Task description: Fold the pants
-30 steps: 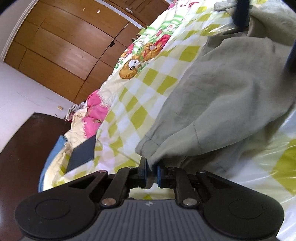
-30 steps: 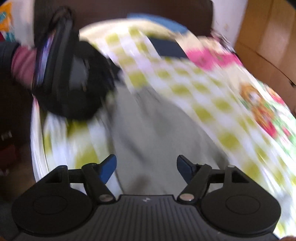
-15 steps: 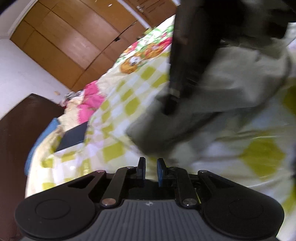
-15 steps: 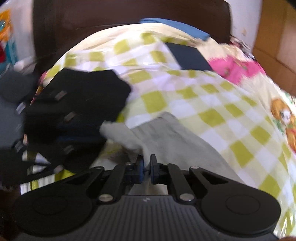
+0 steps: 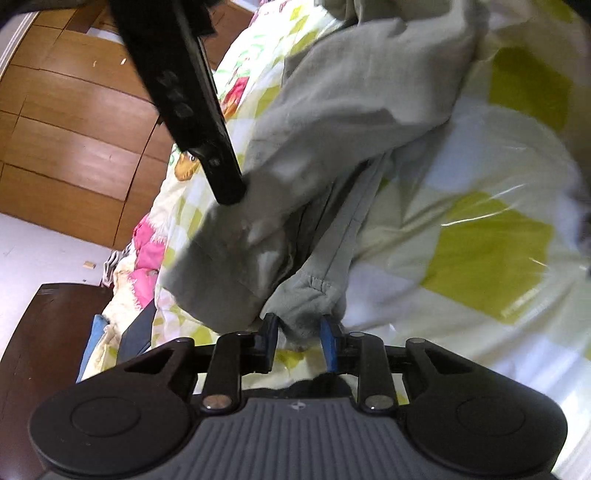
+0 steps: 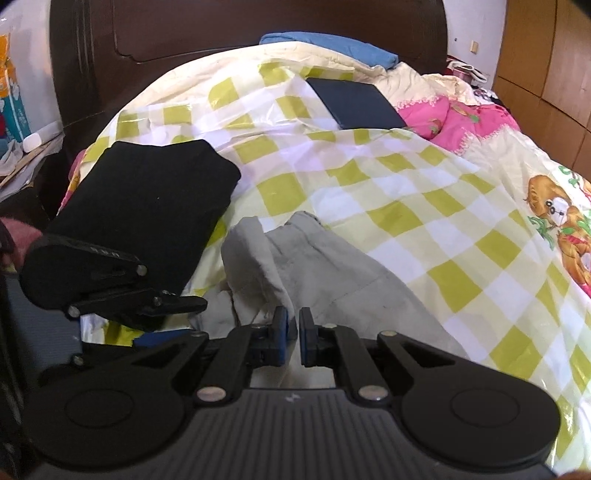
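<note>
Mid-fold on the bed (image 6: 424, 206): right gripper (image 6: 291, 328) pinched grey pants (image 5: 351, 110); left gripper (image 5: 299, 332) just spread, hem seemingly loose between fingers. Next: flattening the fold.

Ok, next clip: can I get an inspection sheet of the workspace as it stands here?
Surface: bed with a yellow checked cover, creased.
Job's things: grey pants lying bunched on the cover, not yet folded flat.
Clutter: black folded garment beside the pants; dark flat item, blue cloth and pink quilt nearer the headboard.
Grippers: left gripper has just been opening, a pant cuff between its jaws; right gripper shut on the pants.
Cables: nothing seen.
Surroundings: dark headboard, wooden wardrobe, pale floor.
</note>
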Demonstrator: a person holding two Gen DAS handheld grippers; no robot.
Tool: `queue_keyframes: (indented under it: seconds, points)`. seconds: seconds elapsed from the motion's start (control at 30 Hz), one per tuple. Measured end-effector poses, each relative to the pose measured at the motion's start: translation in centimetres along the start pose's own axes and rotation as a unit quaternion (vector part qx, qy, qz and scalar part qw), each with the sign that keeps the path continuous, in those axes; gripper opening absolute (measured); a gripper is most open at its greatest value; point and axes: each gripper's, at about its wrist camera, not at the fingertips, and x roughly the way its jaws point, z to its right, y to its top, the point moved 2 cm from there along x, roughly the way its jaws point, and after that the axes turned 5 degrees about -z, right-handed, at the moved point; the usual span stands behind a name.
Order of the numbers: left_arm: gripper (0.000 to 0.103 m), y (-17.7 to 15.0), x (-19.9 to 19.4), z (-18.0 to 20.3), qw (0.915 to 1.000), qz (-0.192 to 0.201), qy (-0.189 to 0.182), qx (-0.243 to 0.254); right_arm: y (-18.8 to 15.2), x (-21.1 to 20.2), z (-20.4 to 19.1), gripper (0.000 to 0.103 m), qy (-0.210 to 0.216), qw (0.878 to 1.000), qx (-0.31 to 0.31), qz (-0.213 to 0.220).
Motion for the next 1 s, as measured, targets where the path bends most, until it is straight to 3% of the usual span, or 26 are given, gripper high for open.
queue_keyframes:
  seconds: [0.1,0.23,0.3,0.37,0.4,0.43,0.47,0.5,0.67,0.77,1.0]
  points:
    - [0.065,-0.6,-1.0,-0.4,0.9999,0.012,0.001,0.002,0.1,0.4,-0.5,0.007,0.017,1.000,-0.007,-0.009]
    - [0.067,-0.1,-0.2,0.3,0.9997,0.018,0.004,0.016,0.4,1.7,-1.4,0.015,0.030,0.999,-0.024,-0.026]
    - [0.067,0.2,0.4,0.6,0.9998,0.017,0.005,0.010,0.5,2.5,-1.8,0.027,0.046,0.998,-0.024,-0.039]
    - [0.057,0.3,1.0,0.5,0.9999,0.005,0.007,-0.010,0.5,3.2,-2.2,0.037,0.050,0.997,-0.035,-0.049]
    - [0.036,0.3,1.3,0.2,0.9998,-0.003,0.004,-0.019,0.5,3.6,-2.4,0.038,0.047,0.997,-0.041,-0.050]
    - [0.029,0.2,1.6,-0.1,0.9995,-0.017,0.002,-0.026,0.6,4.0,-2.5,0.036,0.041,0.997,-0.043,-0.055]
    - [0.028,0.0,1.7,-0.4,0.9993,-0.022,0.003,-0.029,0.6,4.2,-2.4,0.026,0.037,0.997,-0.039,-0.061]
    - [0.028,-0.3,1.4,-0.7,0.9993,-0.022,0.006,-0.029,0.7,4.1,-2.2,0.007,0.037,0.997,-0.034,-0.062]
    - [0.025,-0.9,-0.6,-2.3,0.9980,-0.012,0.032,-0.054,1.4,0.0,-1.8,0.005,-0.013,0.996,-0.086,-0.030]
    - [0.025,-1.8,-1.7,-2.8,0.9970,-0.014,0.044,-0.062,1.4,-2.1,-2.4,0.005,-0.053,0.986,-0.155,-0.027]
    - [0.031,-2.1,-1.8,-0.7,0.9976,-0.035,0.039,-0.046,-0.3,2.7,-7.9,0.008,0.016,0.988,-0.144,-0.050]
